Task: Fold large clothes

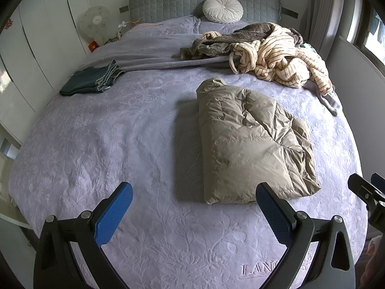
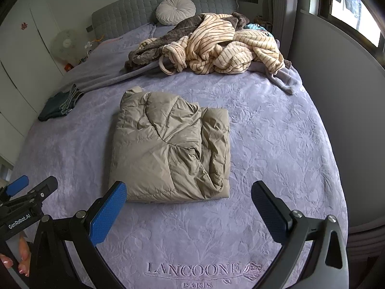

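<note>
A khaki puffer jacket [image 1: 250, 142] [image 2: 173, 147] lies folded into a rough rectangle on the lilac bedspread [image 1: 108, 144] [image 2: 276, 144], near the foot of the bed. My left gripper [image 1: 195, 190] hovers open above the bedspread, just short of the jacket's near left corner, holding nothing. Over the foot of the bed my right gripper [image 2: 189, 187] also stands open and empty, its left finger close to the jacket's near edge. Each gripper shows at the side of the other's view: the right gripper [image 1: 368, 187] and the left gripper [image 2: 26, 190].
A heap of striped cream and brown-grey fleece clothes [image 1: 269, 53] [image 2: 216, 48] lies at the far right of the bed. Folded dark jeans [image 1: 91, 80] [image 2: 60, 106] sit at the left edge. A round cushion [image 1: 222, 8] leans on the grey headboard. A hand [image 2: 16, 257] grips the left gripper's handle.
</note>
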`<act>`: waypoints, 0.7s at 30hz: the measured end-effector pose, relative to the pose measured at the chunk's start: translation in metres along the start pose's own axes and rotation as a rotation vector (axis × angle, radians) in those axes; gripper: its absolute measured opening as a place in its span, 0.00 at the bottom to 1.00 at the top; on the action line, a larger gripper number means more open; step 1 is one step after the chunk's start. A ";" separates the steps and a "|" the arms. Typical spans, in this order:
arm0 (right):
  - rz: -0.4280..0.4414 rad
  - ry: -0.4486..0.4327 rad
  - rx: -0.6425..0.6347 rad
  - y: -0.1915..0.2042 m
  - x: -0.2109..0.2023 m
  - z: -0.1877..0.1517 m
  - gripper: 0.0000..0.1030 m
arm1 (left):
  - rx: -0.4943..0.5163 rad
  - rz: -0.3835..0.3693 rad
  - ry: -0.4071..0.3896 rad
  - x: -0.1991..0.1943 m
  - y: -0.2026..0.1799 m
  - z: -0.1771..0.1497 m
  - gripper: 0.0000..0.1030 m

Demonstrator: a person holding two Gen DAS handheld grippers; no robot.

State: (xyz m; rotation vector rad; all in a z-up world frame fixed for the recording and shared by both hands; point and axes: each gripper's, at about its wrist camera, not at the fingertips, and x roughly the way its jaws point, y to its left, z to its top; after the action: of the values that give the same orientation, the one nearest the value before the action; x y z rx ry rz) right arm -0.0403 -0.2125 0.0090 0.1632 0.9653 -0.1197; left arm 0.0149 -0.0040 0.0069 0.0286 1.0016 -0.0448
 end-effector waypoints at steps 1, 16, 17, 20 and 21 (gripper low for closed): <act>-0.001 0.000 0.001 0.000 0.000 0.000 1.00 | 0.000 0.000 0.000 0.000 0.000 0.000 0.99; 0.000 -0.002 0.001 0.000 0.000 0.002 1.00 | -0.002 0.002 0.000 -0.001 -0.001 -0.001 0.99; 0.000 -0.003 0.001 0.000 0.000 0.002 1.00 | -0.002 0.002 0.000 -0.002 0.000 -0.001 0.99; 0.001 -0.002 0.001 0.000 0.000 0.001 1.00 | -0.002 0.002 0.001 0.000 -0.001 0.000 0.99; 0.001 -0.002 0.001 0.000 0.000 0.001 1.00 | -0.002 0.002 0.001 0.000 -0.001 0.000 0.99</act>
State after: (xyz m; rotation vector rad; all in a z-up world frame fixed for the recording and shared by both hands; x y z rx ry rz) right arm -0.0392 -0.2130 0.0097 0.1642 0.9629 -0.1199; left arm 0.0143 -0.0045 0.0071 0.0277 1.0030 -0.0423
